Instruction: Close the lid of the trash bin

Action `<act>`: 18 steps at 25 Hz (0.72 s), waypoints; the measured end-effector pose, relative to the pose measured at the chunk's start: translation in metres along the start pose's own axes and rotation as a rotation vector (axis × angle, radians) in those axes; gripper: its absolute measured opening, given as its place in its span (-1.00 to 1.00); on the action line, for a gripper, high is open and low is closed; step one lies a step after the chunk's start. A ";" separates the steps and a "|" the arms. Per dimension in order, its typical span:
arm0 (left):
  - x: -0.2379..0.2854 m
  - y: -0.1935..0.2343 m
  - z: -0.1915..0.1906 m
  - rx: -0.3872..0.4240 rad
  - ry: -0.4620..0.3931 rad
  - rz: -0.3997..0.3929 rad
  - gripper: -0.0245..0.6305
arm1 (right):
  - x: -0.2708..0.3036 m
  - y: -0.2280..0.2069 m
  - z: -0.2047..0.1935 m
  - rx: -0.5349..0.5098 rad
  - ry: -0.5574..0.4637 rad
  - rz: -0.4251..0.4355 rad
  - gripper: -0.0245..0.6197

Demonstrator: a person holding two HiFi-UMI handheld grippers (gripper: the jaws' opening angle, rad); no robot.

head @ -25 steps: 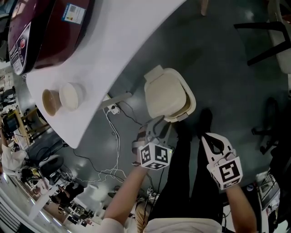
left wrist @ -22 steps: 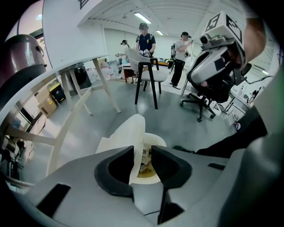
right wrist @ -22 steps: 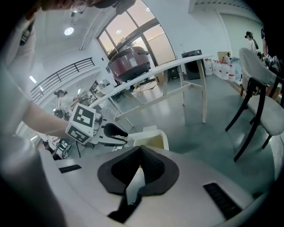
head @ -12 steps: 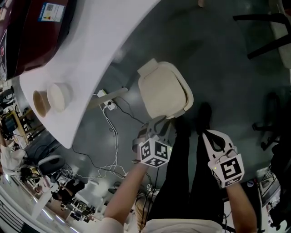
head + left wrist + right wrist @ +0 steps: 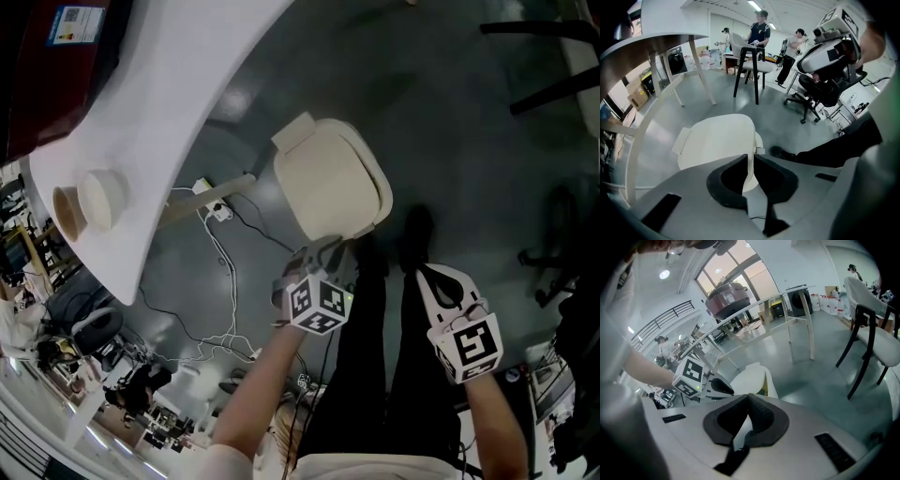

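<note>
The cream trash bin stands on the grey floor with its lid lying flat on top; it also shows as the bin and the bin. My left gripper hangs pointing steeply down just above the bin's near edge. Its jaws are closing to a narrow slit, with nothing between them in the left gripper view. Off to the right, beside the person's black trouser leg, my right gripper is away from the bin. Its jaws meet at the tips, empty.
A white table overhangs at upper left, with two small bowls and a dark red cooker. A power strip and cables trail left of the bin. A black shoe, chairs and an office chair stand around.
Both grippers have sunk a little, the left one nearing the bin's near edge. The lid lies flat throughout. The table has slid left in the head view.
</note>
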State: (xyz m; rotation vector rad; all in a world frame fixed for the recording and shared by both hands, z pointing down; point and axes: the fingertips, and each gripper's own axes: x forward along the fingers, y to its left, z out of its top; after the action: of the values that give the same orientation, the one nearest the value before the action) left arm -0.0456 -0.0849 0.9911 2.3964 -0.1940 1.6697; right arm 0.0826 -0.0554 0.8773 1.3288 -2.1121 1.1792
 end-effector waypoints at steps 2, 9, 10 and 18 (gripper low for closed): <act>0.008 -0.002 -0.002 -0.003 0.012 -0.003 -0.77 | 0.000 -0.003 -0.003 0.004 0.002 0.000 -0.89; 0.030 -0.007 -0.013 -0.011 0.041 -0.010 -0.80 | 0.002 -0.015 -0.017 0.014 0.016 0.000 -0.89; 0.034 -0.008 -0.015 -0.013 0.044 -0.012 -0.80 | 0.002 -0.017 -0.018 0.016 0.018 -0.001 -0.89; 0.065 -0.012 -0.028 -0.054 0.082 -0.062 -0.80 | 0.006 -0.030 -0.024 0.025 0.033 -0.006 -0.89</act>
State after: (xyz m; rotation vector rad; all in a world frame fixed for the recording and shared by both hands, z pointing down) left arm -0.0456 -0.0657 1.0596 2.2665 -0.1487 1.7088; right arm 0.1031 -0.0450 0.9087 1.3161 -2.0757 1.2207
